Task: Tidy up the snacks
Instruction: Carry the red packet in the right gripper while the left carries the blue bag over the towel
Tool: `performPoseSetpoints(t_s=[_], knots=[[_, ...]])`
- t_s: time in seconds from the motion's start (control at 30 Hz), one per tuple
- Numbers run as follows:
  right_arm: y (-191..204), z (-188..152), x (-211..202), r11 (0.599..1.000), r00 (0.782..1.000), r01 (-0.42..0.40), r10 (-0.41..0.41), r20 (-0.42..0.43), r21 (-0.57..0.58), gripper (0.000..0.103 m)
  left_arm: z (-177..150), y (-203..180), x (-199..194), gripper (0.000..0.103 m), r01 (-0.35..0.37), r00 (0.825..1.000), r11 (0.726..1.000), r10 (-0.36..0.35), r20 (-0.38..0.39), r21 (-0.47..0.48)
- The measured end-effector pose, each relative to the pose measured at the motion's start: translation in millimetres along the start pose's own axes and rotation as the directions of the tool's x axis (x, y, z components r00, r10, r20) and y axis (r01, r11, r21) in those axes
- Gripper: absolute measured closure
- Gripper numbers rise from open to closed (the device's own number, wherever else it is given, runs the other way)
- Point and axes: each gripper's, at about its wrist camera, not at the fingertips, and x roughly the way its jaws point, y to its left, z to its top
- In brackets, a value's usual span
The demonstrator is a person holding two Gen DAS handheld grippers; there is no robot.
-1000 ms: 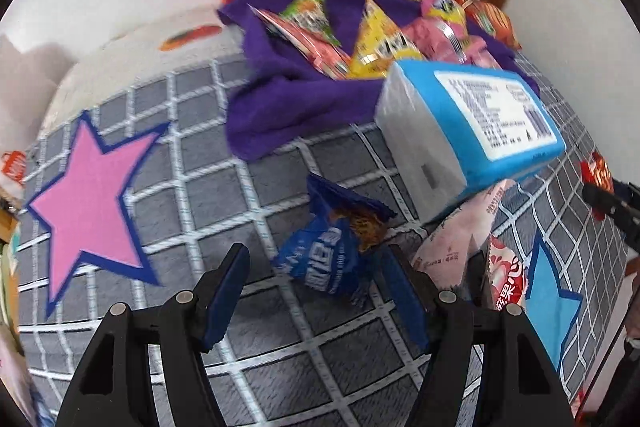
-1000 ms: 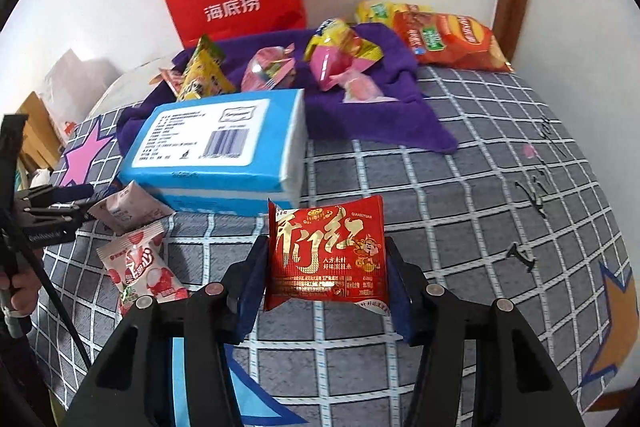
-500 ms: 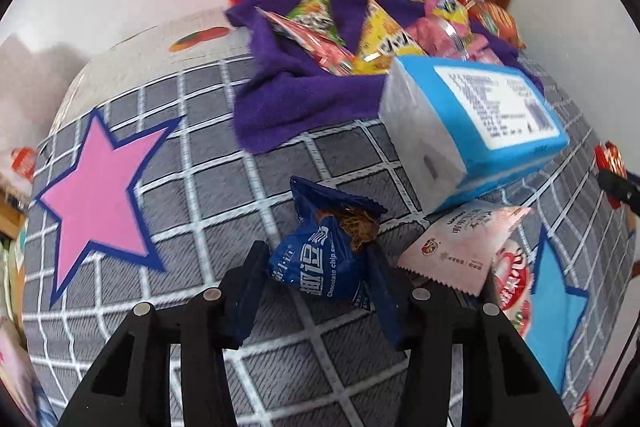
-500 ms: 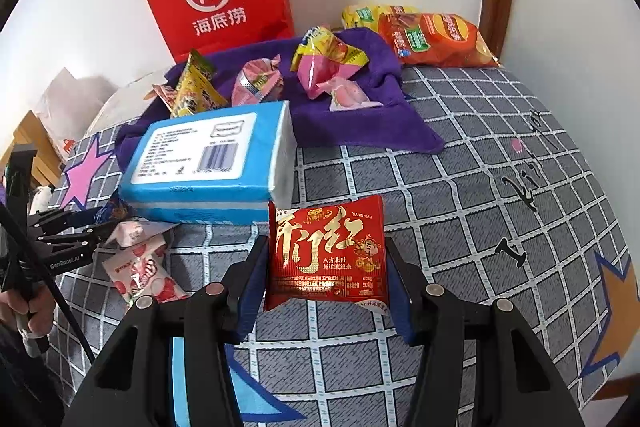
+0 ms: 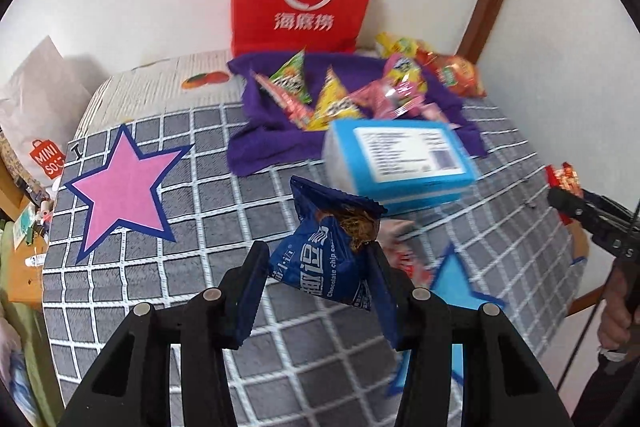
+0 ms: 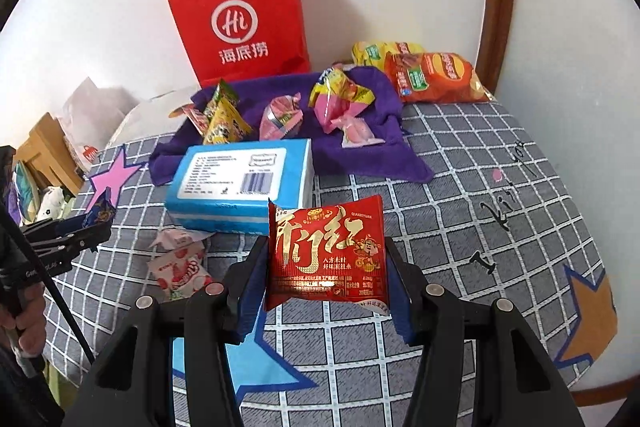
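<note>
White walls back the checked bed [image 6: 460, 187], where we hold two packets above the near edge. Our left gripper [image 5: 316, 277], its jaws having just closed, clamps a blue cookie pack [image 5: 334, 259]; our right gripper [image 6: 326, 269] pinches a red packet [image 6: 326, 253]. More snacks lie on the purple towel [image 6: 360, 151] at the far edge.

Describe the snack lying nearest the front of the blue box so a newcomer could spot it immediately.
Start at the red paper bag against the wall, then come forward over the purple cloth to the blue box. Just in front of its near-left corner lies a small white packet printed with red strawberries, the only white-and-red wrapper flat on the checked cover.
</note>
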Motion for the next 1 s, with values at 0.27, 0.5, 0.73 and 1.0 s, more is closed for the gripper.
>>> performPoseSetpoints(t_s=[0.27,0.5,0.73,1.0], knots=[[10,-1,-33,0.999,0.998,-0.028,0.03,0.049,-0.028,0.05,-3,-29,-36,0.056,0.014,0.999,1.0,-0.014,0.045,0.003],[14,1,-47,0.998,0.996,-0.068,0.069,0.056,-0.008,0.05,-2,-46,-64,0.056,-0.002,0.997,1.0,0.001,0.083,0.018],[22,17,-70,0.995,0.992,-0.095,0.097,0.078,-0.031,0.05,7,-51,-92,0.056,-0.015,0.991,1.0,0.013,0.129,0.015],[31,38,-84,0.993,0.987,-0.103,0.11,0.117,-0.066,0.05,26,-52,-103,0.056,-0.017,0.986,1.0,0.014,0.165,0.018]])
